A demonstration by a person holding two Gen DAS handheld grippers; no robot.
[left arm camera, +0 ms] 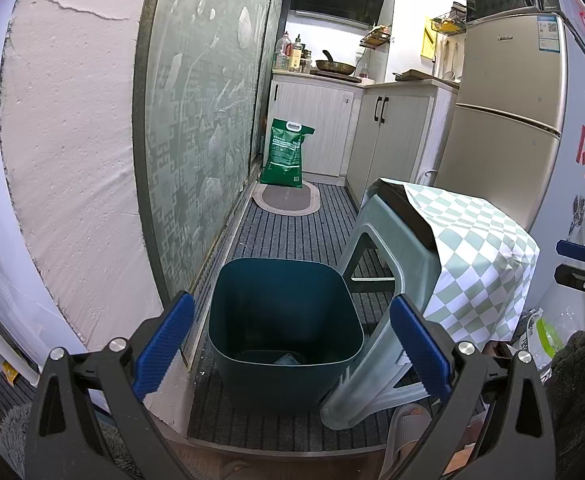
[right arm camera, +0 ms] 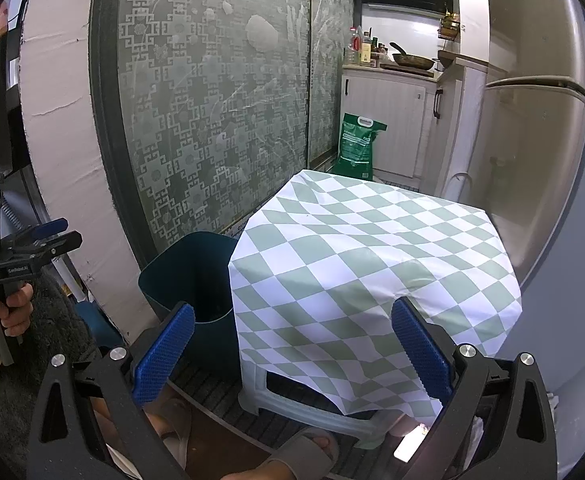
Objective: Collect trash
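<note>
While both tools gape wide, left tool [left arm camera: 292,344] above teal bin [left arm camera: 284,332], right tool [right arm camera: 292,352] over checkered stool [right arm camera: 372,264].

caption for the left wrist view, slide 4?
Open left claw hovers over the dark teal trash bin, beside a stool draped in checkered cloth.

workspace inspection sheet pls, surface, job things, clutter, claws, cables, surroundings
surface: checked cloth drapes a plastic stool; nothing seen on top of it
job's things: dark teal bin stands on the striped floor mat beside the stool, something lying at its bottom; no loose trash seen
clutter: green sack against the cabinet; plastic packaging low on the right
claws: left claw open, empty, over the bin; right claw open, empty, facing the stool
cables: nothing seen
surroundings: frosted sliding door, fridge, counter with a pan
</note>
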